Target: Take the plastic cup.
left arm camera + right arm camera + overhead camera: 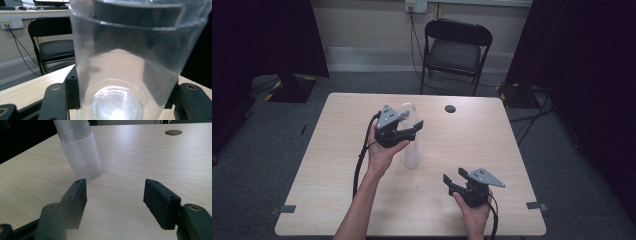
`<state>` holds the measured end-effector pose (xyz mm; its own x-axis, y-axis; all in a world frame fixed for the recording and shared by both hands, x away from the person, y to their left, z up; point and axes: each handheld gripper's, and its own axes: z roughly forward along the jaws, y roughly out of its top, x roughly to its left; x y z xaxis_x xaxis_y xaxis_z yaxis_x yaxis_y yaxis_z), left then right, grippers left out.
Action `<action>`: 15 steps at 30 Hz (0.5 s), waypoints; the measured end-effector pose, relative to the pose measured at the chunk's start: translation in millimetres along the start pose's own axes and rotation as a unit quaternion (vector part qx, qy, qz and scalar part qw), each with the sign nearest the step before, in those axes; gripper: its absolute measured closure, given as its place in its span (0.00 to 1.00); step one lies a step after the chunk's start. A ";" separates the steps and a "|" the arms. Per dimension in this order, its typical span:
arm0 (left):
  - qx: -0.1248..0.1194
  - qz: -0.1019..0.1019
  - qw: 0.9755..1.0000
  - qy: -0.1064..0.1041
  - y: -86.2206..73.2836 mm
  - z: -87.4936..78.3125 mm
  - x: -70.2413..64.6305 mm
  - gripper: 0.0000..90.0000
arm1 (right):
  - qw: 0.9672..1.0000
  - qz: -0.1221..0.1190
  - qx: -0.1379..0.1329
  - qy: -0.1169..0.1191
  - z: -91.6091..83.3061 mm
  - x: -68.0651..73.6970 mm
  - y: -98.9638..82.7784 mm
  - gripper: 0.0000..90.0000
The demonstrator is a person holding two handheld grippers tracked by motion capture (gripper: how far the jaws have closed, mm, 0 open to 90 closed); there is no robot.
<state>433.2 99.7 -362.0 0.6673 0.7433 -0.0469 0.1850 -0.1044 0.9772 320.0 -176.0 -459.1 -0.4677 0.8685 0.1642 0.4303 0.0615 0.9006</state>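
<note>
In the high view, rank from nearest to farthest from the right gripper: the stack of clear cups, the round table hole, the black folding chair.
From the right gripper:
1. stack of clear cups, up-left, mid-table.
2. round table hole, near the far edge.
3. black folding chair, beyond the table by the wall.

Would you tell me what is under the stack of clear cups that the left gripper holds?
The stack of clear cups stands on the wooden table. The tabletop beneath its base is covered; through the cup only a bright bottom shows.
</note>
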 end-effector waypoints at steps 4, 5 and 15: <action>-0.005 -0.008 1.000 -0.002 1.8 -2.5 0.9 0.43 | 1.000 0.000 0.002 0.002 1.2 1.2 0.1 0.39; -0.006 -0.009 1.000 -0.003 2.4 -2.8 1.0 0.43 | 1.000 0.000 0.002 0.002 1.5 1.4 0.2 0.39; -0.013 -0.017 1.000 -0.004 8.7 -8.8 3.6 0.43 | 1.000 -0.003 0.004 0.004 2.6 2.6 1.3 0.39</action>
<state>430.9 107.3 -351.9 0.6670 0.7407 -0.0811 0.1880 -0.0620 0.9802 321.4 -172.4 -458.5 -0.4772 0.8637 0.1619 0.4330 0.0708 0.8986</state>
